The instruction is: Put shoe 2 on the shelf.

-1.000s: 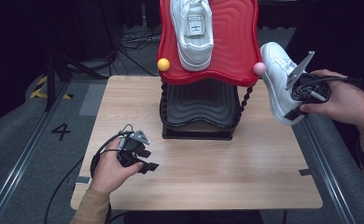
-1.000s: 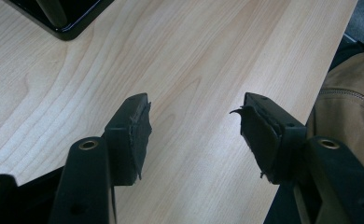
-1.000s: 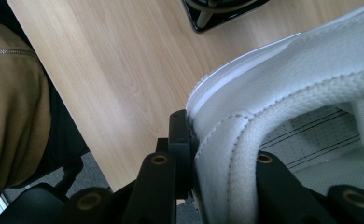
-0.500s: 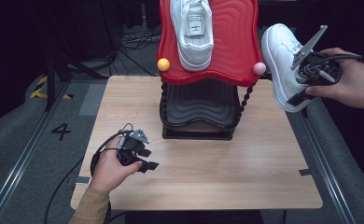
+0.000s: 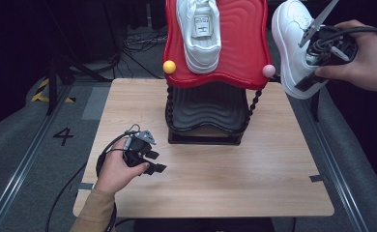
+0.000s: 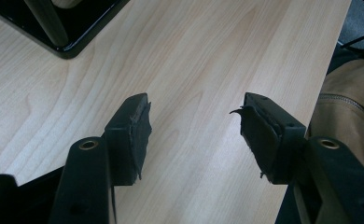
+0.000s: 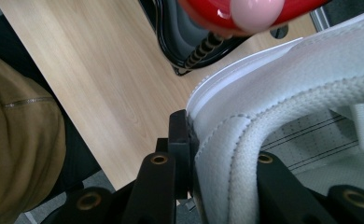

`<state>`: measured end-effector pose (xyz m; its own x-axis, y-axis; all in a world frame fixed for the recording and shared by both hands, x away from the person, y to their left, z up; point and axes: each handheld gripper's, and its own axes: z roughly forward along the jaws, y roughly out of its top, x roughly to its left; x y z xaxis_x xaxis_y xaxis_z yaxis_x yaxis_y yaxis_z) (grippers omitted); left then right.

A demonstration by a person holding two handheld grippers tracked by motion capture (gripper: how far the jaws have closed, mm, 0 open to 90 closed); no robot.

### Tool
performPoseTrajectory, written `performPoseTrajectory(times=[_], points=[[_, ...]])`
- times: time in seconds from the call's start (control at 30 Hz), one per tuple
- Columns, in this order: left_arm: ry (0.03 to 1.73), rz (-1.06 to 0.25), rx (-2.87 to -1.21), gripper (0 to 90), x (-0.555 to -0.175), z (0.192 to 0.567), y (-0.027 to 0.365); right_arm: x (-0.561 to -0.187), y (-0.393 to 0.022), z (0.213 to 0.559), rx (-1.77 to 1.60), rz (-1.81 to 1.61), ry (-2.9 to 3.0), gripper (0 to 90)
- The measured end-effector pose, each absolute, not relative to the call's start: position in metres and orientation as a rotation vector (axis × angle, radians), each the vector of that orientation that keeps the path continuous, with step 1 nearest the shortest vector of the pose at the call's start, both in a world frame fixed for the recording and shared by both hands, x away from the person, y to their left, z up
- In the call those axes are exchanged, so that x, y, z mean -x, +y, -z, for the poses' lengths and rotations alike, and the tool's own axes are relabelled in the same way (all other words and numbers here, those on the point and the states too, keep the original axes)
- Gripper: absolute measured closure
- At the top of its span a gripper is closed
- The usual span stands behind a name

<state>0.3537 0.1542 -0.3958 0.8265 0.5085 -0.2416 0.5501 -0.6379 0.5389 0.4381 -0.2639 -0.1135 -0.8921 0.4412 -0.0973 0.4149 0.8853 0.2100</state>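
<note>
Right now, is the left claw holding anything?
No: in the left gripper view the left claw stands open, with just bare wooden table between its pads.

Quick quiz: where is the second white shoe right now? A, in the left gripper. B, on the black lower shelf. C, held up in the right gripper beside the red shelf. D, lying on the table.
C: the right gripper is shut on the shoe's collar and holds it in the air beside the red shelf, near its pink knob.

White shoe (image 5: 293, 43) aloft, tilted, r. of rack (image 5: 215, 43)
</note>
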Motion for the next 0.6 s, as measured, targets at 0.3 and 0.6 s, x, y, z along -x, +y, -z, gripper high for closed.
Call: performPoseTrajectory(times=[0.3, 0.6], points=[[0.747, 0.097, -2.393, 43.1, -0.359, 0.396, 0.15, -0.443, -0.237, 0.096, -0.674, -0.27, 2.877, 79.2], [0.74, 0.099, -2.389, 43.1, -0.36, 0.395, 0.151, -0.458, -0.208, 0.088, -0.669, -0.264, 2.875, 79.2]])
